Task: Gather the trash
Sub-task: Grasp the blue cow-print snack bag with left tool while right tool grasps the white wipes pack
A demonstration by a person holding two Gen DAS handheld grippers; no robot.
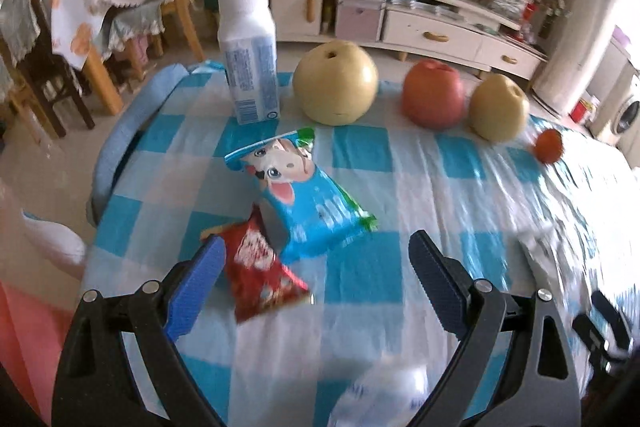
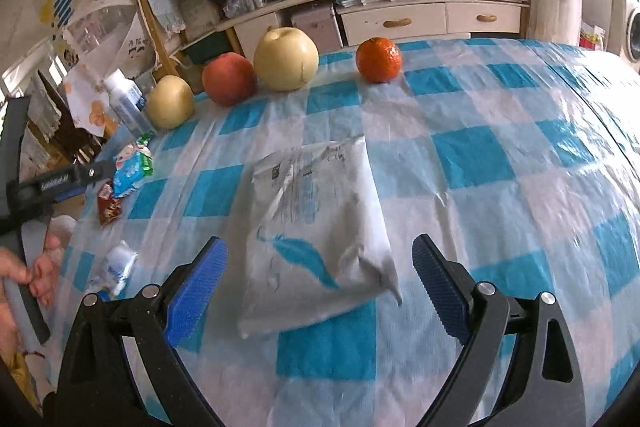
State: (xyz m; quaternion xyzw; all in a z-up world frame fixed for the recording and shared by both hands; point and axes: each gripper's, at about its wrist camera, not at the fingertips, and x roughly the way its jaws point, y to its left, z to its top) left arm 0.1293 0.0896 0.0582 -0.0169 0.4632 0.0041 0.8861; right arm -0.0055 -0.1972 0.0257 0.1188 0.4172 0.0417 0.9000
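Observation:
In the left wrist view my left gripper (image 1: pixel 316 247) is open above the checked tablecloth. A red snack wrapper (image 1: pixel 262 267) lies just inside its left finger, and a blue cow-print wrapper (image 1: pixel 308 195) lies just beyond. A crumpled white wrapper (image 1: pixel 384 395) is blurred at the bottom. In the right wrist view my right gripper (image 2: pixel 320 251) is open around the near end of a flat grey-white plastic pouch (image 2: pixel 320 231). The red wrapper (image 2: pixel 108 207), blue wrapper (image 2: pixel 130 167), crumpled white wrapper (image 2: pixel 118 263) and the left gripper's body lie at the far left.
A white bottle (image 1: pixel 250 55), two yellow pears (image 1: pixel 335 83) (image 1: pixel 499 107), a red apple (image 1: pixel 434 95) and a tangerine (image 1: pixel 549 146) stand along the table's far edge. Chairs and a cluttered cabinet stand beyond. The table edge (image 1: pixel 116 147) falls away at left.

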